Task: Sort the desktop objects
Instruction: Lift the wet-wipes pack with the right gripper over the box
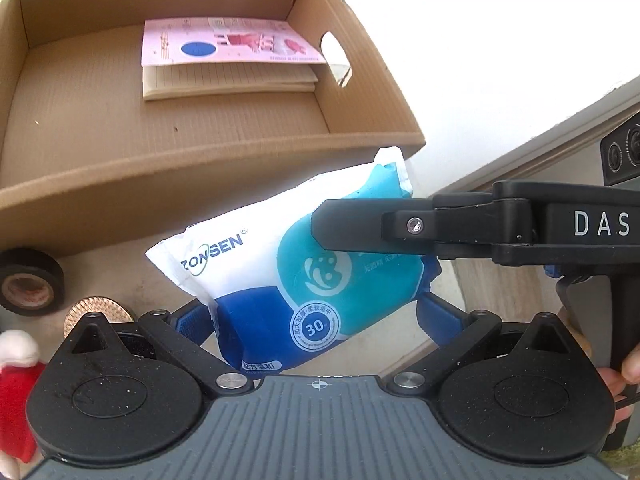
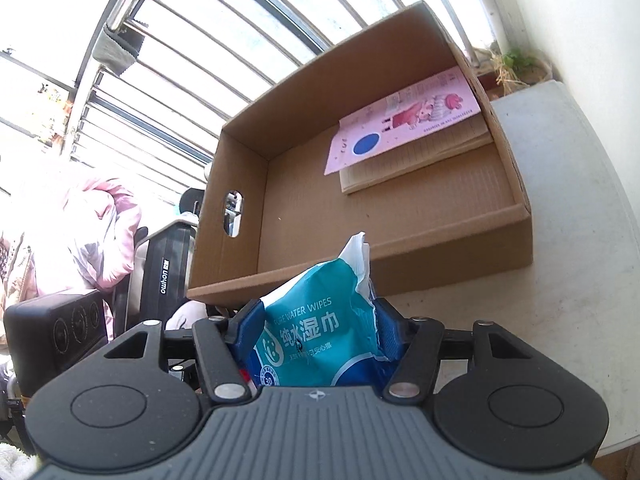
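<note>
A white, teal and blue pack of wet wipes hangs above the pale table, just in front of an open cardboard box. My left gripper spans its lower end, with a blue pad against each side. The right gripper reaches in from the right across the pack's upper part. In the right wrist view the right gripper is shut on the crumpled pack, near the box's low front wall. A pink booklet lies on a lined notebook inside the box.
A black tape roll, a round copper-coloured object and a red and white soft thing lie at the left. A black device and pink clothing stand beyond the table's left edge. A hand holds the right gripper.
</note>
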A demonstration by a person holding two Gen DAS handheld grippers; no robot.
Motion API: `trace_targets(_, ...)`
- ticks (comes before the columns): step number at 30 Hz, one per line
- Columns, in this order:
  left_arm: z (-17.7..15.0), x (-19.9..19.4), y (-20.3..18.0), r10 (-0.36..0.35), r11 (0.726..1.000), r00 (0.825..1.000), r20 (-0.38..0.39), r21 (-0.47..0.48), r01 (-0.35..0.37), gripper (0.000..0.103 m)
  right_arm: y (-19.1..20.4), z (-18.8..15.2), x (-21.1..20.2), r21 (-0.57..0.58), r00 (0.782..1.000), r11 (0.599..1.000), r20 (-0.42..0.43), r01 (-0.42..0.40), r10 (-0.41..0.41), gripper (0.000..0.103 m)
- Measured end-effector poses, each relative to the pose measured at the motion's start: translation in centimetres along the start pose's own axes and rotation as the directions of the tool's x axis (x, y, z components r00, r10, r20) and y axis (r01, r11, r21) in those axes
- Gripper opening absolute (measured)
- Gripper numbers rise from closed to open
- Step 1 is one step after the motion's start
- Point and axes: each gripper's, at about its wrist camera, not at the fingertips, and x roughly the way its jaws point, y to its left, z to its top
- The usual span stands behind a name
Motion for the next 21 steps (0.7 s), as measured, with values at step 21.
trace_targets(21, 9.3, -0.5, -0.5, -0.042, 0.998, 0.996, 0.08, -0.037, 0.045, 0.102, -2.3, 9.9, 1.8, -0.016, 0.998, 0.999, 0.047, -0.039, 0.04, 0.059)
